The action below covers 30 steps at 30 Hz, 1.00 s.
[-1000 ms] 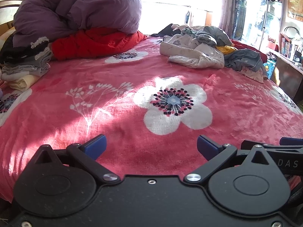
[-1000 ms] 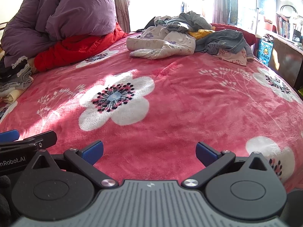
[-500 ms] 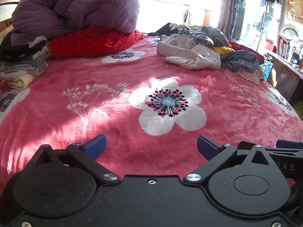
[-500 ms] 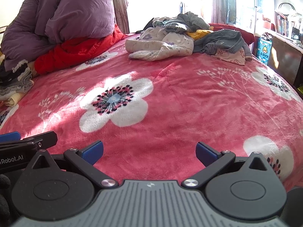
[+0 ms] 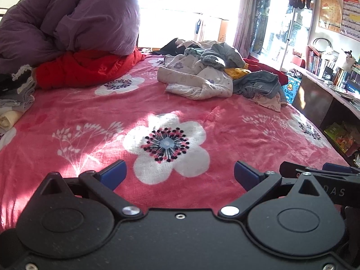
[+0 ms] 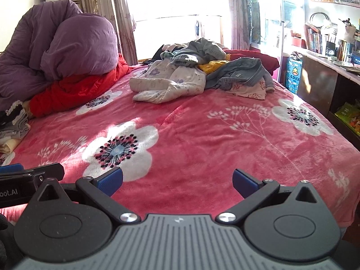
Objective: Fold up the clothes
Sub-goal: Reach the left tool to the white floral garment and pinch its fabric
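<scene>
Both tongs, left tongs [image 5: 178,172] and right tongs [image 6: 177,180], hang spread and empty low over the bed [image 6: 202,139], with the rumpled clothes pile [image 6: 180,78] well ahead toward the window, roughly level with both

Strong backlight thru window [image 5: 184,4], blown out w/ glare; sun patches on blanket [image 5: 67,117]; fisheye bends edges, corners dark.
</scene>
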Available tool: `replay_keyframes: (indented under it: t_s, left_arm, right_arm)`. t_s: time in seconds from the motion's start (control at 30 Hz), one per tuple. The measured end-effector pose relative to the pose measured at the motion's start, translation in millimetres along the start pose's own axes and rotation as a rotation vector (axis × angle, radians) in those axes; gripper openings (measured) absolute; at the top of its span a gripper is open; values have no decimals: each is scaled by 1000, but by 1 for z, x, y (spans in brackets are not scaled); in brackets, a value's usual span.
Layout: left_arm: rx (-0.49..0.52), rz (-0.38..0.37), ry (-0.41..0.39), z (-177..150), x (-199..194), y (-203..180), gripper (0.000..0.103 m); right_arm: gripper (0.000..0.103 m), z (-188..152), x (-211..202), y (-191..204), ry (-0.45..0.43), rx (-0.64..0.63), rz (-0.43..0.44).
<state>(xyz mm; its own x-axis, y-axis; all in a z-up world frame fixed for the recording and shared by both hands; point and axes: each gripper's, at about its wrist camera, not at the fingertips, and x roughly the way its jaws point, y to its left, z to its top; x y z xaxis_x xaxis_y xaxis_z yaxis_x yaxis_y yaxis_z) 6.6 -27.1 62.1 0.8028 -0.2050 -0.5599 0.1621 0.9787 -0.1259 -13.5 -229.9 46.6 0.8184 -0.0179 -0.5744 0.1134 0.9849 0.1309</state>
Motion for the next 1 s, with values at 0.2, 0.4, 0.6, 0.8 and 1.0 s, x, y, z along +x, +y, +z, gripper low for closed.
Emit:
replay_keyframes:
  t_s: [0.2, 0.4, 0.6, 0.8, 1.0]
  left_arm:
    - [30, -23, -31, 21, 16, -13, 103]
    - [62, -29, -48, 43, 48, -24, 103]
    - [53, -42, -30, 61, 91, -35, 103]
    - [68, -32, -8, 74, 139, -51, 103]
    - [114, -30, 8, 87, 187, -70, 101]
  right_arm:
    - [103, 24, 0, -24, -54, 104, 28]
    - [103, 53, 34, -47, -94, 158, 68]
    - [103, 65, 90, -75, -150, 206, 95]
    - [103, 55, 155, -102, -136, 280, 107]
    - [103, 42, 212, -128, -85, 314, 139]
